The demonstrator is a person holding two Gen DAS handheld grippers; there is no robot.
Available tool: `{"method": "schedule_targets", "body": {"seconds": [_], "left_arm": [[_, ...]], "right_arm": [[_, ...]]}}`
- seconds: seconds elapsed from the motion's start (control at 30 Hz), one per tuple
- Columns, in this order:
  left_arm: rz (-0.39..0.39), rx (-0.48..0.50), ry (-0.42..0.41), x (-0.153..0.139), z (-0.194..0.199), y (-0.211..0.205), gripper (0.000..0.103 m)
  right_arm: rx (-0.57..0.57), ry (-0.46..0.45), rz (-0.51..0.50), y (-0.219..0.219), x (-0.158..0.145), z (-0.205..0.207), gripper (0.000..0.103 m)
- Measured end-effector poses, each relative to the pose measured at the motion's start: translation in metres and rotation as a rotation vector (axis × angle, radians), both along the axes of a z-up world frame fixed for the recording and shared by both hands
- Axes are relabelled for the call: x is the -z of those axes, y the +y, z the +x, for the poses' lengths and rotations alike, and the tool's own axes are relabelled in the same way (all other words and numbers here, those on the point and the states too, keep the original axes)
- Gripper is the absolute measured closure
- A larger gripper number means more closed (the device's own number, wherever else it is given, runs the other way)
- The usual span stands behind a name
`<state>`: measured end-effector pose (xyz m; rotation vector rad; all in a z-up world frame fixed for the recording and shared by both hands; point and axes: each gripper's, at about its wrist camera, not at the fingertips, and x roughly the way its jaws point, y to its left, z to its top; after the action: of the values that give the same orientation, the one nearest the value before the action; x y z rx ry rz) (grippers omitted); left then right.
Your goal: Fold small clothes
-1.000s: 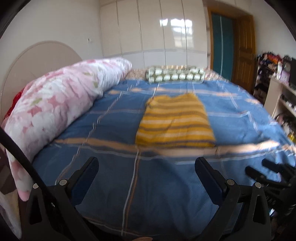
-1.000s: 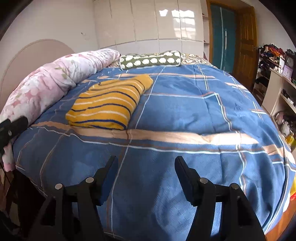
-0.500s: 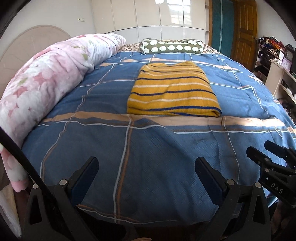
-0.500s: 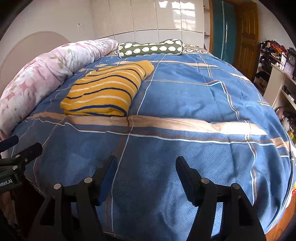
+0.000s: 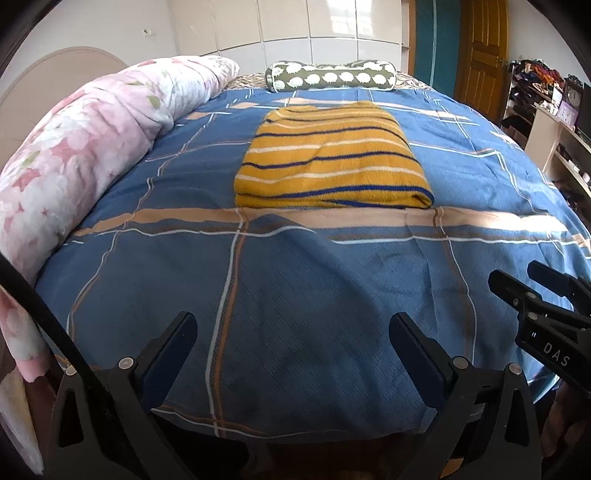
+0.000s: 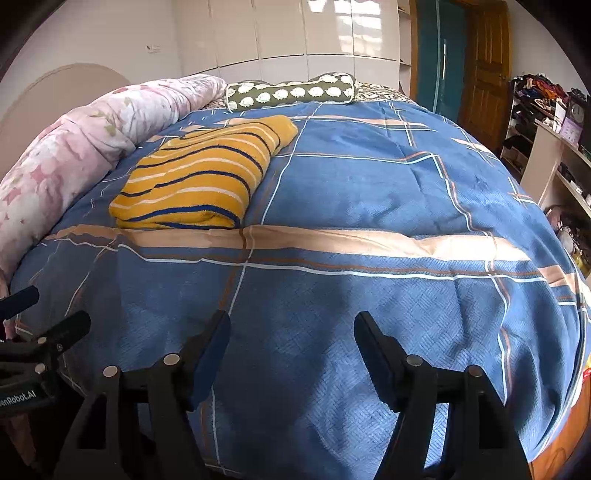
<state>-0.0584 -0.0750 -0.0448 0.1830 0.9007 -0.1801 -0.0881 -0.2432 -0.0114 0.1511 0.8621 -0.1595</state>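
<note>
Striped sweater lies folded on bed; left hand-held gripper and right hand-held gripper spread, empty, held well clear—fold judged finished.

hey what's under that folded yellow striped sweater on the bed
The striped sweater lies on the blue plaid bedspread, just beyond its tan band. Anything beneath its folded layers is hidden.

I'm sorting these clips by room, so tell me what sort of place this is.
Most likely a home bedroom: a bed with a blue plaid cover, a rolled pink floral quilt along its side, a green bolster pillow at its far end, and glossy white wardrobe doors behind.
</note>
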Motion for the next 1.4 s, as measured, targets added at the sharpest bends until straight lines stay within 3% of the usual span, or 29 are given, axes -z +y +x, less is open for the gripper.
{"method": "schedule_targets", "body": {"seconds": [1.4], "left_arm": [[-0.004, 0.007, 0.075, 0.022, 0.008, -0.001, 0.000]], "right_arm": [[-0.009, 0.010, -0.008, 0.010, 0.010, 0.004, 0.025]]}}
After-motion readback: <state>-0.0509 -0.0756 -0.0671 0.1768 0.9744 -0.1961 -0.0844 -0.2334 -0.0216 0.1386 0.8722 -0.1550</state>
